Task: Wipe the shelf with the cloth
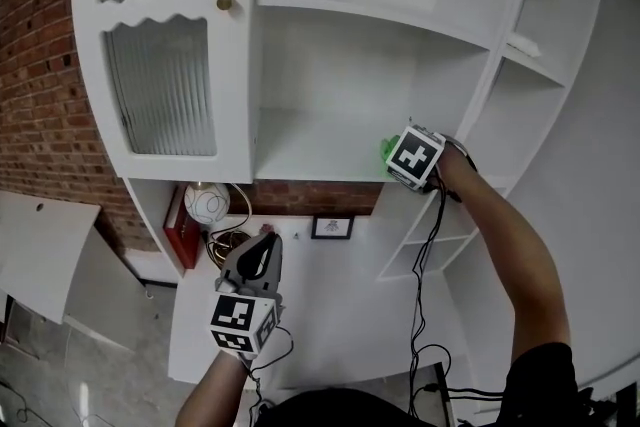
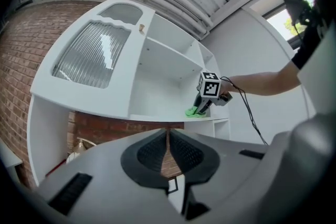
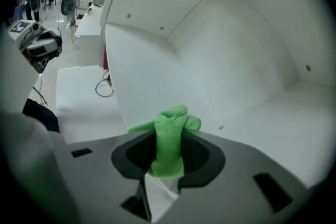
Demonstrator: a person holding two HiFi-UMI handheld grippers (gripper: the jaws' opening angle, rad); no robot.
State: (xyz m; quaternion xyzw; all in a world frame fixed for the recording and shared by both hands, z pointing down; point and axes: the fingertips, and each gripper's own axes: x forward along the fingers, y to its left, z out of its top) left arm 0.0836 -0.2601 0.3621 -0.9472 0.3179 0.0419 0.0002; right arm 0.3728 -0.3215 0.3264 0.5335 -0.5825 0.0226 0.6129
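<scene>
Low at near left, my left gripper (image 1: 266, 237) hangs with jaws together on nothing, while my right gripper (image 1: 397, 155), clamped on the green cloth (image 3: 170, 136), holds it at the right front edge of the shelf (image 1: 310, 150), whose unwiped board, I judge, runs leftward and farther in.

Bright, even light is filling all views; daylight is glaring through the window (image 2: 277, 19). Gripper views are bowing at edges, corners vignetting black; shadows are falling soft.
</scene>
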